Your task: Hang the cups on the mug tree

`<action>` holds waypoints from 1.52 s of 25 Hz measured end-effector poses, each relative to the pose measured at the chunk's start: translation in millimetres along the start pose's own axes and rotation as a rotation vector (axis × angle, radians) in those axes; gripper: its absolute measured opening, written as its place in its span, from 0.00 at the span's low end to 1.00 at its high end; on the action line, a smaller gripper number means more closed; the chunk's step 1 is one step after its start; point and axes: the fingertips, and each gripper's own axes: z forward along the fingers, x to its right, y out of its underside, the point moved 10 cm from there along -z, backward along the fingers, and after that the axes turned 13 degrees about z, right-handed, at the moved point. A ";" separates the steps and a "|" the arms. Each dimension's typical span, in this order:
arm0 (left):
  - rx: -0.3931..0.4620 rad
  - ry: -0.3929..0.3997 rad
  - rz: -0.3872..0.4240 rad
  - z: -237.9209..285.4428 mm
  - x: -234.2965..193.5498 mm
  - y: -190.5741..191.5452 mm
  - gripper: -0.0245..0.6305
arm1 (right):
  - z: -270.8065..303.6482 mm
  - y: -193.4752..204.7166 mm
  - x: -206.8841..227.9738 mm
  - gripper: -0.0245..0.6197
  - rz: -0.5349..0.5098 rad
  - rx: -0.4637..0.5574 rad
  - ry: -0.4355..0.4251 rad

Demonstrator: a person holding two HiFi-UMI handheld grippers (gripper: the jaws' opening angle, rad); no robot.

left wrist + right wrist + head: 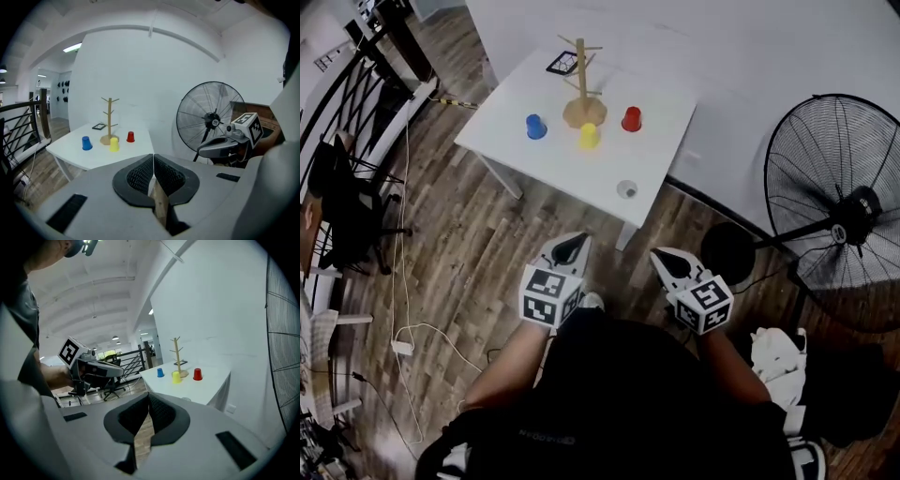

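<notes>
A wooden mug tree stands bare near the far side of a white table. Around its base sit a blue cup, a yellow cup and a red cup, all upside down; a small clear cup sits nearer the front edge. The tree and cups also show small in both gripper views. My left gripper and right gripper are held close to my body, well short of the table. Both are shut and empty.
A large black standing fan is on the floor at the right of the table. A black framed card lies behind the tree. Black chairs and a railing are at the left, with white cables across the wooden floor.
</notes>
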 end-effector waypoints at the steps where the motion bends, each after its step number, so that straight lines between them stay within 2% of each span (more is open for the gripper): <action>1: 0.002 0.004 -0.001 4.4 -11.9 -2.4 0.06 | 10.6 -6.1 0.7 0.05 0.001 -0.001 0.002; 6: 0.000 0.026 0.004 28.9 -62.4 -3.4 0.06 | 54.6 -27.2 2.4 0.05 -0.005 -0.016 0.006; 11: 0.005 0.044 -0.012 47.8 -90.8 -1.1 0.06 | 76.6 -34.2 10.2 0.05 -0.002 -0.045 0.034; 26: -0.001 0.069 -0.028 73.7 -104.6 4.8 0.06 | 91.8 -47.1 26.7 0.05 0.008 -0.074 0.057; 32: -0.035 0.047 -0.039 92.6 -98.2 7.2 0.06 | 101.1 -47.3 54.9 0.05 0.006 -0.081 0.026; 35: -0.056 0.017 -0.045 100.1 -103.1 -1.5 0.06 | 114.8 -67.3 71.6 0.05 -0.023 -0.079 0.002; 38: -0.074 -0.053 -0.058 108.5 -113.5 -12.7 0.06 | 133.9 -91.4 94.6 0.05 -0.060 -0.089 -0.025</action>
